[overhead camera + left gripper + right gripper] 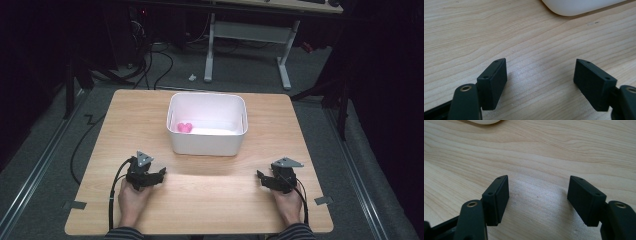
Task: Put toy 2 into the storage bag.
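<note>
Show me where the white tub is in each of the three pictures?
High view: the white tub sits in the middle of the table, past both hands.
Left gripper view: its rounded corner pokes in at the top, right of middle.
Right gripper view: a bit of its edge shows at the top left.
Shared landmark: the wooden table.

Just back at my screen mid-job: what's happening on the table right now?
A person rests both grippers on the wooden table, near its front edge. The left gripper and right gripper are both open, nothing between their jaws. Beyond them stands a white bin with a pink object lying inside. Neither gripper touches the bin.
</note>
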Action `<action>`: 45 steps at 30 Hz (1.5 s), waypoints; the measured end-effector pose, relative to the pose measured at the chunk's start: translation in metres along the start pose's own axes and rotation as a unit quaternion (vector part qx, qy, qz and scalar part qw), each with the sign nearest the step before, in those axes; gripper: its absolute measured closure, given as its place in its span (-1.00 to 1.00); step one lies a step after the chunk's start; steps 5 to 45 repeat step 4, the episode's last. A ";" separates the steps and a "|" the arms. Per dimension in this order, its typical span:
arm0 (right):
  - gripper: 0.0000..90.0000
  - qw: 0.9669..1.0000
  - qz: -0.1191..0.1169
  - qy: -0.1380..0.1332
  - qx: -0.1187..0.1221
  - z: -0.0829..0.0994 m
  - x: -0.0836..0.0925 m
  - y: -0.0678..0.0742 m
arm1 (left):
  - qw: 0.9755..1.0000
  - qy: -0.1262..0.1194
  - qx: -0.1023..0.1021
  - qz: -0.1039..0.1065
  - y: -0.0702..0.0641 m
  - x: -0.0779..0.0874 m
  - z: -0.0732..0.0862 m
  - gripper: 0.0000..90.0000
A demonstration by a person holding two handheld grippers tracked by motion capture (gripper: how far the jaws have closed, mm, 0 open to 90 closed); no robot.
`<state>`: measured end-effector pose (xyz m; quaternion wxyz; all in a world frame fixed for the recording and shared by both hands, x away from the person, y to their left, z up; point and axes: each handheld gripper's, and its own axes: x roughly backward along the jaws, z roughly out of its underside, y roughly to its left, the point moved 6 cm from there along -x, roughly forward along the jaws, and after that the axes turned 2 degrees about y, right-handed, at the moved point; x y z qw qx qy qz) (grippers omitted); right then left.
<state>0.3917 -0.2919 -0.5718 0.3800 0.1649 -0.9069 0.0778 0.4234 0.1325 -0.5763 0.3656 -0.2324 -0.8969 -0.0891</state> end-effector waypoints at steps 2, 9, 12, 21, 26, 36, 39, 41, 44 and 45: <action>-0.29 1.000 -0.001 0.001 0.000 0.000 0.000 0.000 | 1.000 0.000 0.000 0.000 0.000 0.000 0.000 -0.40; -0.32 1.000 -0.002 0.002 0.002 0.000 0.000 0.000 | 1.000 0.000 0.000 0.000 0.000 0.000 0.000 -0.40; -0.32 1.000 -0.002 0.002 0.002 0.000 0.000 0.000 | 1.000 0.000 0.000 0.000 0.000 0.000 0.000 -0.40; -0.32 1.000 -0.002 0.002 0.002 0.000 0.000 0.000 | 1.000 0.000 0.000 0.000 0.000 0.000 0.000 -0.40; -0.32 1.000 -0.002 0.002 0.002 0.000 0.000 0.000 | 1.000 0.000 0.000 0.000 0.000 0.000 0.000 -0.40; -0.32 1.000 -0.002 0.002 0.002 0.000 0.000 0.000 | 1.000 0.000 0.000 0.000 0.000 0.000 0.000 -0.40; -0.32 1.000 -0.002 0.002 0.002 0.000 0.000 0.000 | 1.000 0.000 0.000 0.000 0.000 0.000 0.000 -0.40; -0.32 1.000 -0.002 0.002 0.002 0.000 0.000 0.000 | 1.000 0.000 0.000 0.000 0.000 0.000 0.000 -0.40; -0.32 1.000 -0.002 0.002 0.002 0.000 0.000 0.000 | 1.000 0.000 0.000 0.000 0.000 0.000 0.000 -0.40; -0.32 1.000 -0.002 0.002 0.002 0.000 0.000 0.000 | 1.000 0.000 0.000 0.000 0.000 0.000 0.000 -0.40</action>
